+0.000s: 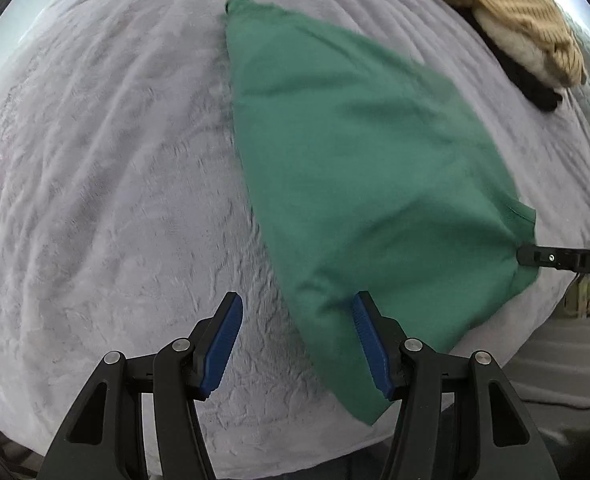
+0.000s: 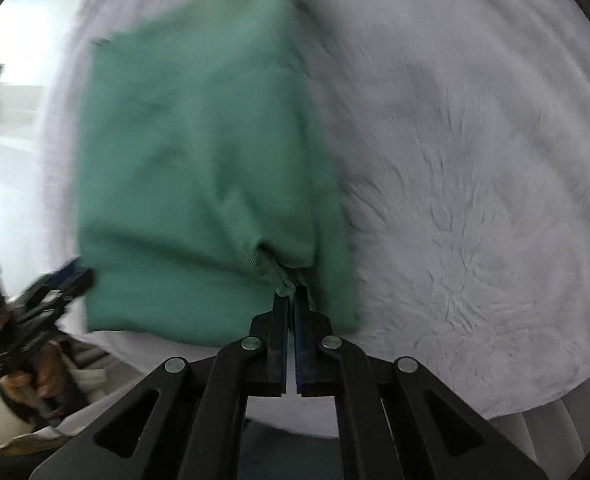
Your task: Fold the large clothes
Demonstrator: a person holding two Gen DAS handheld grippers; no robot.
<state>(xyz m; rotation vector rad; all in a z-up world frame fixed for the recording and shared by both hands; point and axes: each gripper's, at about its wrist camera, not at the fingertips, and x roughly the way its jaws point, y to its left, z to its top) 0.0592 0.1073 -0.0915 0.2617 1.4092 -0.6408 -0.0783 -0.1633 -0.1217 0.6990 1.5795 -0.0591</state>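
A green garment [image 1: 359, 184] lies folded flat on a pale lilac bed cover [image 1: 107, 200]. In the left wrist view my left gripper [image 1: 297, 308] hangs open over the garment's near left edge. Its right pad [image 1: 365, 328] is above the cloth and its left pad [image 1: 229, 328] is above bare cover, and neither presses. My right gripper [image 2: 291, 294] is shut on a bunched bit of the green garment's [image 2: 199, 160] near hem. It also shows from the side as the right gripper [image 1: 525, 258], pinching the cloth's right edge. The left gripper [image 2: 81, 276] is at the garment's left corner.
A pile of other clothes [image 1: 523, 28], tan knit over white and black, lies at the far right of the bed. The bed's near edge [image 1: 507, 344] drops to a grey floor. A person's hand [image 2: 43, 376] holds the left gripper at lower left.
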